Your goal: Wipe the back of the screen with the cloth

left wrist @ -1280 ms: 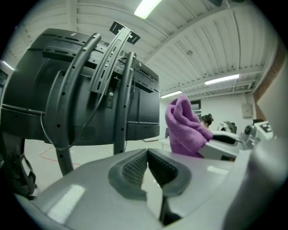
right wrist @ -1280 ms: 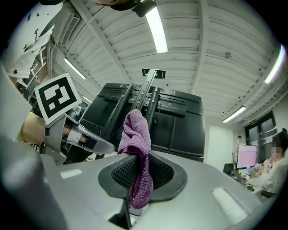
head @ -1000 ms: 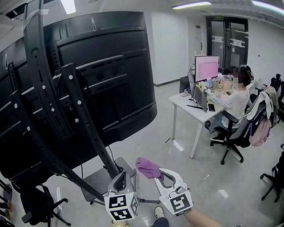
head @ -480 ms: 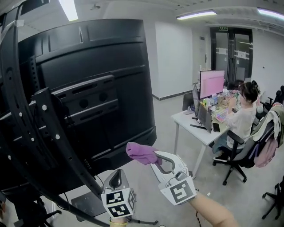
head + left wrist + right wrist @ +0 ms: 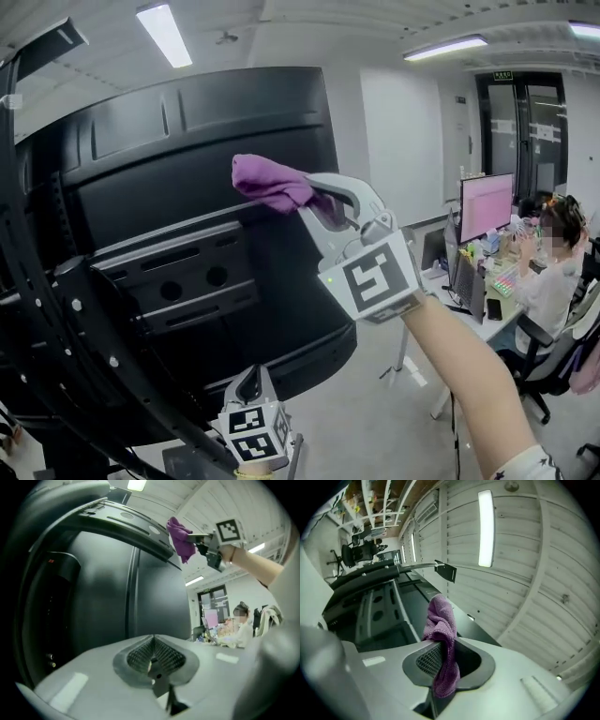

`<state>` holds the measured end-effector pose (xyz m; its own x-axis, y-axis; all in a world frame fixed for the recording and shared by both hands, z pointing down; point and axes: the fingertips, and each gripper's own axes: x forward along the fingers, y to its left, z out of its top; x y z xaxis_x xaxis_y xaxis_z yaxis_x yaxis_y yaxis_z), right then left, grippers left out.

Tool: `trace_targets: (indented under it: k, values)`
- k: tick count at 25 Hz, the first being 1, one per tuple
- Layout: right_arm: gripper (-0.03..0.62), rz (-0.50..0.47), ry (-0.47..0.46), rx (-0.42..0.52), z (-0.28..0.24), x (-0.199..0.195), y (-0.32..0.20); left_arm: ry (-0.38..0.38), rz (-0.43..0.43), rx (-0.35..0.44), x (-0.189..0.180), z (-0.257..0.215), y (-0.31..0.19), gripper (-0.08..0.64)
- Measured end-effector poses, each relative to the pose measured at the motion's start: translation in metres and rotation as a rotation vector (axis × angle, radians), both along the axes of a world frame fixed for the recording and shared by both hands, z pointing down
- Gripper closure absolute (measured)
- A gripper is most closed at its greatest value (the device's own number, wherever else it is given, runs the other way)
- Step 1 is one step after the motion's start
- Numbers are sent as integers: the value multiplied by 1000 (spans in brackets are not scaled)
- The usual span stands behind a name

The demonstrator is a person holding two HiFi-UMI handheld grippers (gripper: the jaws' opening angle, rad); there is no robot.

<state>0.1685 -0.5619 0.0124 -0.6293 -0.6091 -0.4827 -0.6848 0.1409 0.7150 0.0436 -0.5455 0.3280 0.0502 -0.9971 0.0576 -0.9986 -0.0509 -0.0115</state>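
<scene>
The back of a large black screen (image 5: 187, 234) fills the left half of the head view. My right gripper (image 5: 314, 202) is raised in front of its upper part and is shut on a purple cloth (image 5: 270, 186). The bunched cloth (image 5: 440, 625) sticks out past the jaws toward the screen's back (image 5: 375, 606); whether it touches the panel I cannot tell. From the left gripper view, the cloth (image 5: 180, 538) hangs right by the screen's top edge (image 5: 140, 527). My left gripper (image 5: 251, 380) stays low at the bottom, shut with nothing between its fingers.
Black mounting rails of the stand (image 5: 56, 319) cross the screen's back at the left. At the right stand a white desk with a lit monitor (image 5: 486, 206) and a seated person (image 5: 553, 272). Ceiling lights (image 5: 167, 33) run overhead.
My right gripper has risen with the cloth from knee height near the stand's foot to the upper part of the screen's back. The head view has tilted upward. The left gripper stays low.
</scene>
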Motion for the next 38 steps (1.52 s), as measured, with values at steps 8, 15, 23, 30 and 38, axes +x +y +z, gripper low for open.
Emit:
trace_targets:
  k: [8, 15, 23, 30, 38]
  values:
    - [546, 139, -11, 203, -102, -20, -51, -64, -28, -15, -1, 4, -15, 552]
    - [548, 155, -1, 158, -91, -33, -70, -62, -62, -13, -12, 5, -13, 552]
    - [548, 166, 121, 109, -15, -34, -68, -30, -50, -11, -8, 7, -11, 552]
    - [548, 164, 196, 57, 71, -27, -56, -33, -27, -4, 4, 5, -8, 552]
    - [548, 134, 254, -90, 197, -28, -48, -8, -44, 4, 1, 9, 0, 552]
